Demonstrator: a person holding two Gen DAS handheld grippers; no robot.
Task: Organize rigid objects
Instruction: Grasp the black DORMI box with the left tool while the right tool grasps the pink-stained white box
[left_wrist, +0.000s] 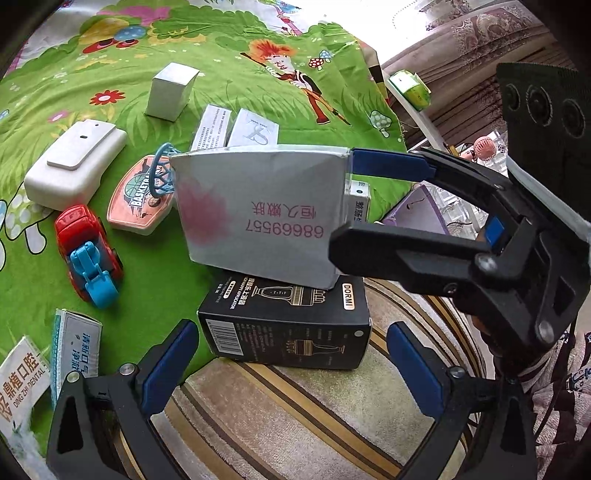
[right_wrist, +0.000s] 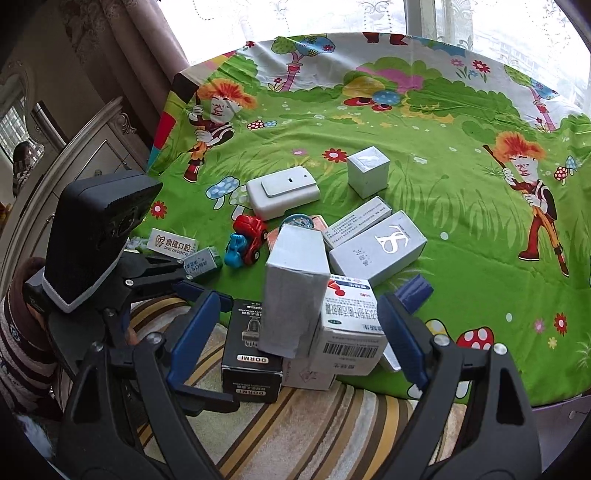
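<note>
A grey box with a pink stain and red print (left_wrist: 258, 210) stands tilted on a black DORMI box (left_wrist: 284, 328). In the right wrist view the grey box (right_wrist: 295, 291) sits between the DORMI box (right_wrist: 251, 354) and a white medicine box (right_wrist: 347, 328). My right gripper (left_wrist: 343, 206) is open with its fingers either side of the grey box and medicine box; it also shows in the right wrist view (right_wrist: 291, 332). My left gripper (left_wrist: 291, 373) is open and empty just in front of the DORMI box.
On the green cartoon cloth (right_wrist: 443, 184) lie a white device (right_wrist: 282, 192), a red and blue toy car (right_wrist: 247, 240), a small grey cube box (right_wrist: 368, 171), two silver boxes (right_wrist: 376, 251), a basketball toy (left_wrist: 142, 195) and dental boxes (left_wrist: 74, 347). A striped mat (right_wrist: 314, 424) lies in front.
</note>
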